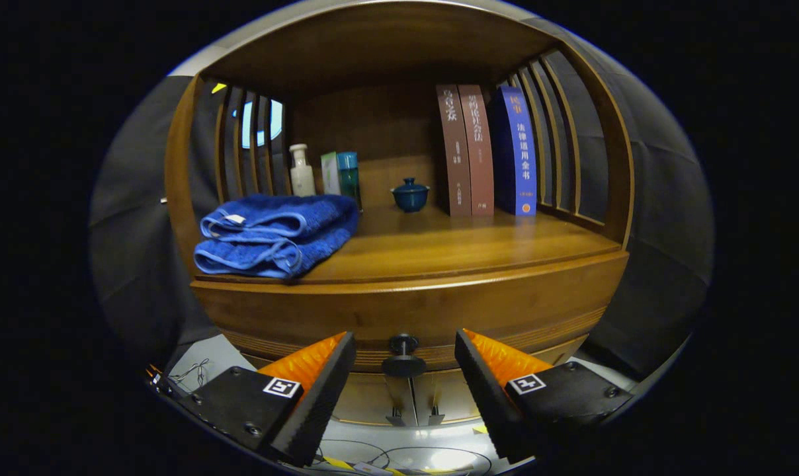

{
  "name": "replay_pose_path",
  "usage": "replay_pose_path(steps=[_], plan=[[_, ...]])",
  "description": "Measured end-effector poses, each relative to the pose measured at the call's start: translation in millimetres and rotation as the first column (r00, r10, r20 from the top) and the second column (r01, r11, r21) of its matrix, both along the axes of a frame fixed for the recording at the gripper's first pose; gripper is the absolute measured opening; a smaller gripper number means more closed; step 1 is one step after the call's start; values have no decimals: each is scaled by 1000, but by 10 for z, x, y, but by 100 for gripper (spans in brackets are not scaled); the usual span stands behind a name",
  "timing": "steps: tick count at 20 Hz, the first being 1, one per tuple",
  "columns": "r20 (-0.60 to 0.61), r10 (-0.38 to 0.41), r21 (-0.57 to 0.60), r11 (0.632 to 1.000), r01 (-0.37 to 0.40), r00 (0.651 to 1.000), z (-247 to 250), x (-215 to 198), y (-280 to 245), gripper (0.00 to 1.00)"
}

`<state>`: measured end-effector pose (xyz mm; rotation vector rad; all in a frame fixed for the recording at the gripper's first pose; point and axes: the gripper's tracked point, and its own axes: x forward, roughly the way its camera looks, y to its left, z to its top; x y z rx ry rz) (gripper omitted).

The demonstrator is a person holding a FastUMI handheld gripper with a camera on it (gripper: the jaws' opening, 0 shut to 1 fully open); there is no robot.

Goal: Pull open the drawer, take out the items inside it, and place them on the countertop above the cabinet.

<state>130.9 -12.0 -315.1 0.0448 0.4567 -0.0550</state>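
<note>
Drawer (406,311) looks shut, front flush w/ cabinet, so step 1 not done. Tongs (405,360) spread wide, holding nothing, knob (403,357) sits between the fingers w/ gaps both sides, no contact yet. Items inside hidden, can't tell what they are. Worktop (452,248) above already carries folded blue towel (277,235), bottles, small lidded cup (410,194), books (485,152). Left: grip knob, pull, unload, place up top.

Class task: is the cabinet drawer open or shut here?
Shut: the drawer front sits flush under the countertop. Its knob lies between the open tongs, ungripped.
</note>
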Motion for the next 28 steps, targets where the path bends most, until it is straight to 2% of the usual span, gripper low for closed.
replay_pose_path(steps=[3,5,7,10,11,14,15,22,28], plan=[[-35,-11,4,1000,12,999,-160,32,-33,89],[-46,-21,10,1000,21,999,-221,61,-52,89],[-69,-19,7,1000,19,997,-333,74,-33,75],[-102,9,13,1000,-8,995,-401,68,38,68],[-95,6,9,1000,-5,995,-434,115,-2,52],[-89,-7,0,1000,7,996,-424,96,14,45],[-91,-7,-11,1000,6,996,-426,84,11,38],[-139,20,-31,999,-25,990,-418,-30,26,38],[-167,15,-29,999,-20,986,-350,-538,25,38]])
